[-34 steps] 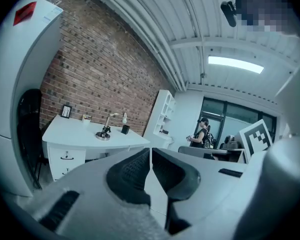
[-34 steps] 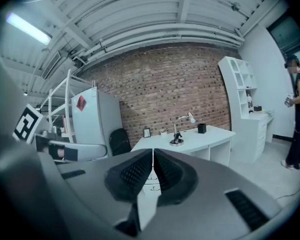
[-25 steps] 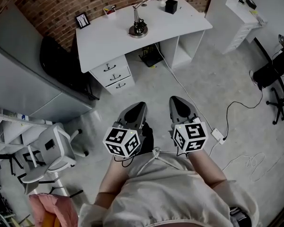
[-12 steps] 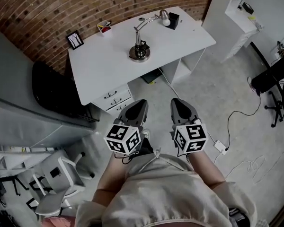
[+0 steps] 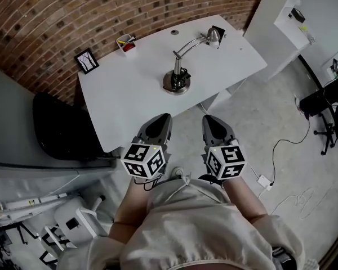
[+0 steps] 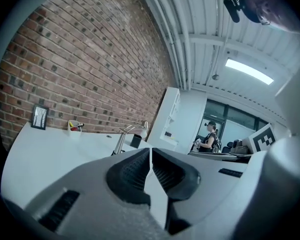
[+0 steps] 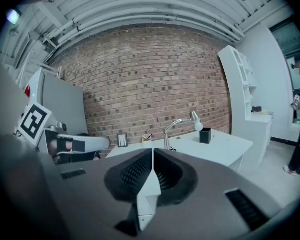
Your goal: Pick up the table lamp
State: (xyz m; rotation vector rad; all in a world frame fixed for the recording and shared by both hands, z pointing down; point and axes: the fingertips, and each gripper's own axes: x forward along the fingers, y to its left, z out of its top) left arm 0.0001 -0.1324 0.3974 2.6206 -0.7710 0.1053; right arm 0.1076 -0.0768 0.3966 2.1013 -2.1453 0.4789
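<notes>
table lamp [image 5: 177, 72] stands upright mid-bench [image 5: 124, 94]: round chrome base, straight post, arm bending over to a small head. A black box [image 5: 217, 31] sits just beside the lamp head. The pen cup [image 5: 127, 43] and picture frame [image 5: 87, 61] are well apart from the lamp, on its wall side.

Both grippers are on the lamp's near side, well apart from it and touching nothing. left hand-held gripper [image 5: 163, 117]: jaws pressed together, nothing between them. right hand-held gripper [image 5: 208, 118]: same, closed and empty.

My read is that this is the approach step. To do it well:
- Open the jaws before reaching the lamp, not at it.
- Take the post low, just above the base. The weight probably sits there, and a high grip likely tips it.
- Set the jaws square across the post.
- Lift straight up and keep the head off the black box.
- I can't make out a cable from here, so check for slack first.
</notes>
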